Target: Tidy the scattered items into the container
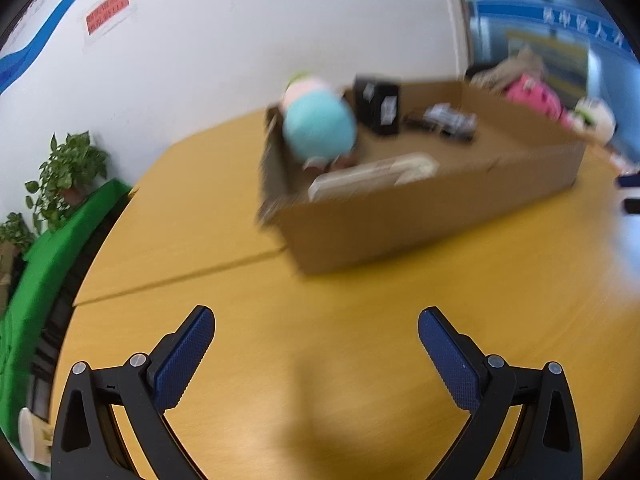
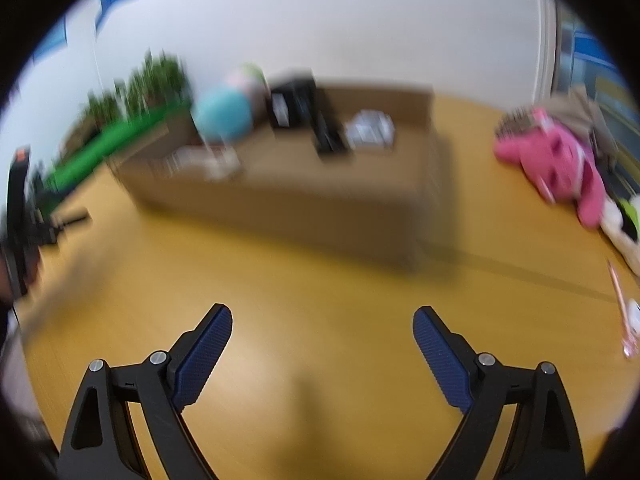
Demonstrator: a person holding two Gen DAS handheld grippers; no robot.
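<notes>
Pink soft toy (image 2: 560, 164) is the item I would judge as next for tidying; it lies on the yellow bench (image 2: 320, 300) to the right of the cardboard box (image 2: 304, 204), well apart from it, with a brownish item behind it and a white and green toy (image 2: 624, 220) just beside it at the picture edge. It looks like plush, so probably it is light, soft and not fragile, and it will squash and hang down when lifted. I think the best hold is on the thick middle of the body, not on a thin limb, because a limb can slip out from the pads. Both pictures are blurred, so small details I cannot tell. The box already contains a blue and pink round toy (image 1: 320, 128) leaning at its left corner, a black box (image 1: 378, 106) standing upright, a small grey packet (image 1: 450, 120) and a flat white thing (image 1: 372, 178) near the front wall. The left tongs (image 1: 316, 330) are spread wide over the bare bench and carry nothing. The right tongs (image 2: 322, 326) are also spread wide and empty, in front of the box. A thin pinkish stick (image 2: 622, 308) lies on the bench at far right.
</notes>
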